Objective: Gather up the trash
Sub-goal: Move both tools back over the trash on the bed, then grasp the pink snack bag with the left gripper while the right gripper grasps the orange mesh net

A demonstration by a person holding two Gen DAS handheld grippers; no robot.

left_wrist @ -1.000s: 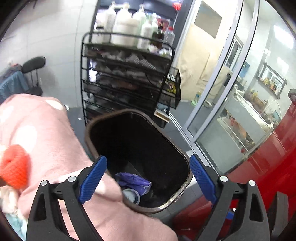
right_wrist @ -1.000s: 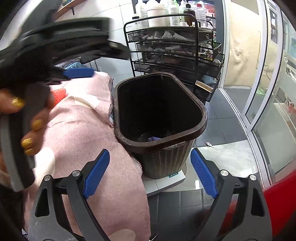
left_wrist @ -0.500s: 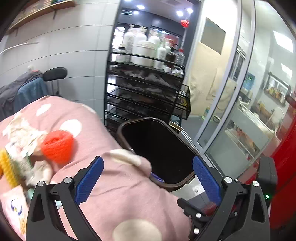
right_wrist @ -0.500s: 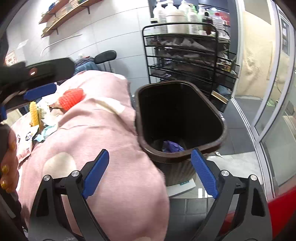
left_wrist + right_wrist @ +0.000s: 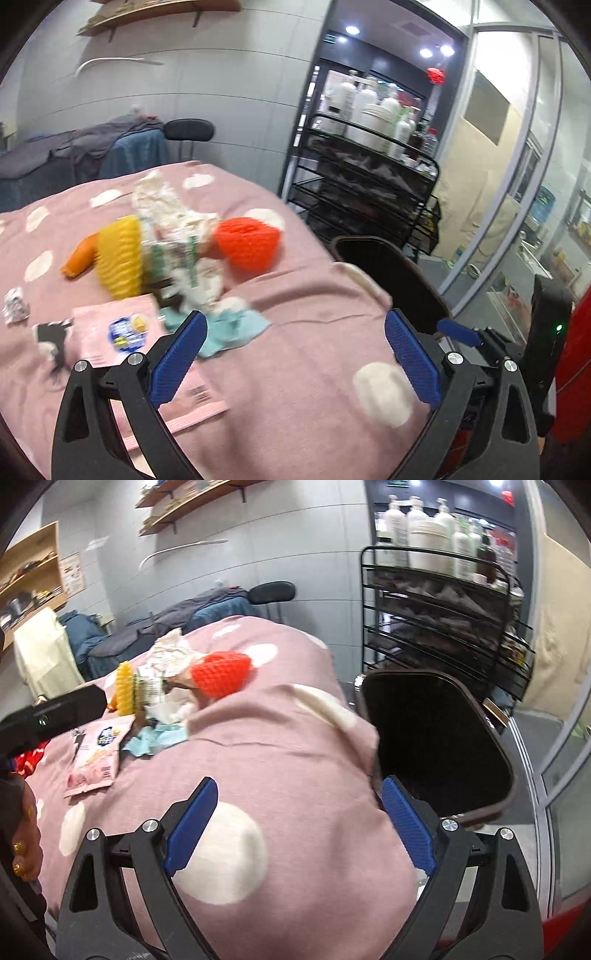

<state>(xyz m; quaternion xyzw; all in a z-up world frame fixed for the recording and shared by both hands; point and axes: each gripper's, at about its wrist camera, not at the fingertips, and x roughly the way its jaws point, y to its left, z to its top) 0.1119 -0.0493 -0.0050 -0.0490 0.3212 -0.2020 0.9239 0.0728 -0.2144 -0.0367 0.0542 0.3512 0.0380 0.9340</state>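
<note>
A pile of trash lies on a pink spotted blanket [image 5: 303, 325]: crumpled white paper [image 5: 173, 218], an orange foam net [image 5: 247, 243], a yellow foam net [image 5: 120, 254], a teal tissue [image 5: 232, 328], a pink packet [image 5: 122, 336] and a small foil wad [image 5: 14, 306]. A dark brown bin [image 5: 439, 738] stands right of the blanket. My left gripper [image 5: 291, 354] is open and empty, above the blanket near the teal tissue. My right gripper [image 5: 295, 830] is open and empty, over the blanket's near edge beside the bin. The pile also shows in the right wrist view [image 5: 177, 686].
A black wire rack [image 5: 443, 627] with white bottles stands behind the bin. Glass doors [image 5: 517, 184] run along the right. A black chair [image 5: 188, 129] draped with clothes sits behind the blanket. A red surface [image 5: 572, 369] is at the far right.
Both grippers have swung left, away from the bin and toward the trash pile on the blanket. Both stay open and empty. The bin's inside is no longer visible.
</note>
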